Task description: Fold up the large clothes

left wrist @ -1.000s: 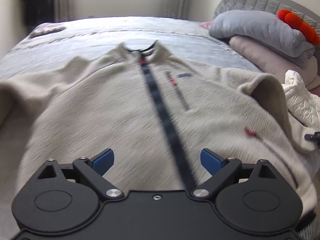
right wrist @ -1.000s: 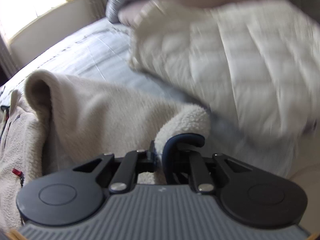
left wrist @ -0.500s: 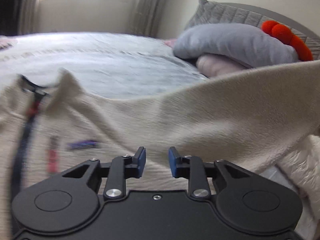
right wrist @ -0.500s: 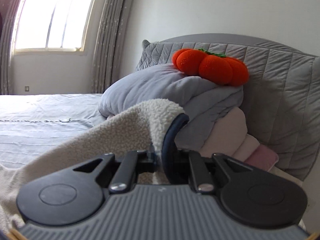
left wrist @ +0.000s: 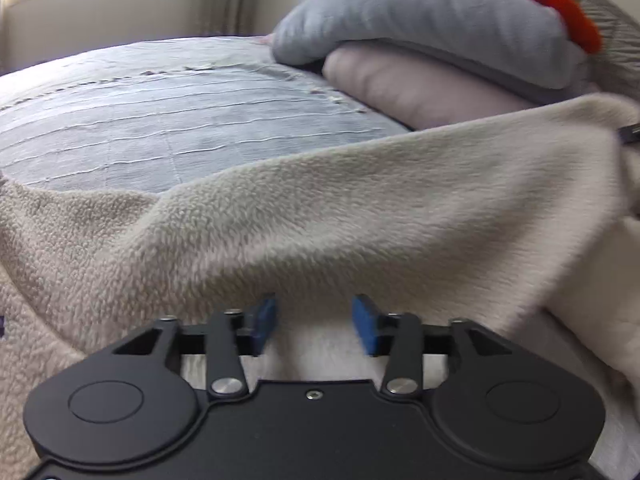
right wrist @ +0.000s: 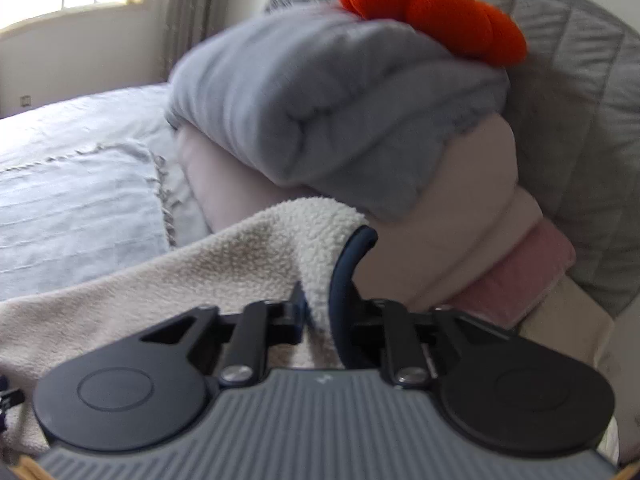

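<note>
In the right wrist view, the right hand-held gripper [right wrist: 320, 312] is seen clamped on the navy-trimmed cuff [right wrist: 352, 264] of the cream fleece jacket [right wrist: 168, 280], held up before a stack of folded grey and pink blankets [right wrist: 340, 120] with an orange plush pumpkin [right wrist: 432, 12] at 1 o'clock. Only the left wrist view shows the left hand-held gripper [left wrist: 314, 326], parted with nothing between its blue pads [left wrist: 366, 328], under the raised sleeve; the jacket drapes onto the grey-blue striped bedspread [left wrist: 160, 120] at 10 o'clock.
</note>
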`<act>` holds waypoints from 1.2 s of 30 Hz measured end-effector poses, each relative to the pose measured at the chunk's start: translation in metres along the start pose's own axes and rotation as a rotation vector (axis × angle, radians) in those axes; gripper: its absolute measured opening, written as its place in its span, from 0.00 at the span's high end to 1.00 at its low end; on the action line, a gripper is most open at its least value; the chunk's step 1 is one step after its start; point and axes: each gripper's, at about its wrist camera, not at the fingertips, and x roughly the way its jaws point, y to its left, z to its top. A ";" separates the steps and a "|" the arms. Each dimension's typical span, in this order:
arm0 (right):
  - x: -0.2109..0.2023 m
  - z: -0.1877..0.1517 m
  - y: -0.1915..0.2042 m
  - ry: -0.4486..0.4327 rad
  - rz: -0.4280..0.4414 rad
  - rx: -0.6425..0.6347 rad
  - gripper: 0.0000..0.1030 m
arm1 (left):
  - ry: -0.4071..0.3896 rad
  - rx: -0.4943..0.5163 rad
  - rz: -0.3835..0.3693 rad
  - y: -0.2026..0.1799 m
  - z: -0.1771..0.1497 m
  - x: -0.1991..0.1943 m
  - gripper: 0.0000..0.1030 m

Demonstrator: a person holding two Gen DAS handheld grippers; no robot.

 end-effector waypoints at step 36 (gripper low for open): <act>-0.190 -0.177 0.318 0.125 0.511 -0.442 0.06 | -0.068 -0.617 0.956 0.457 -0.229 -0.462 0.09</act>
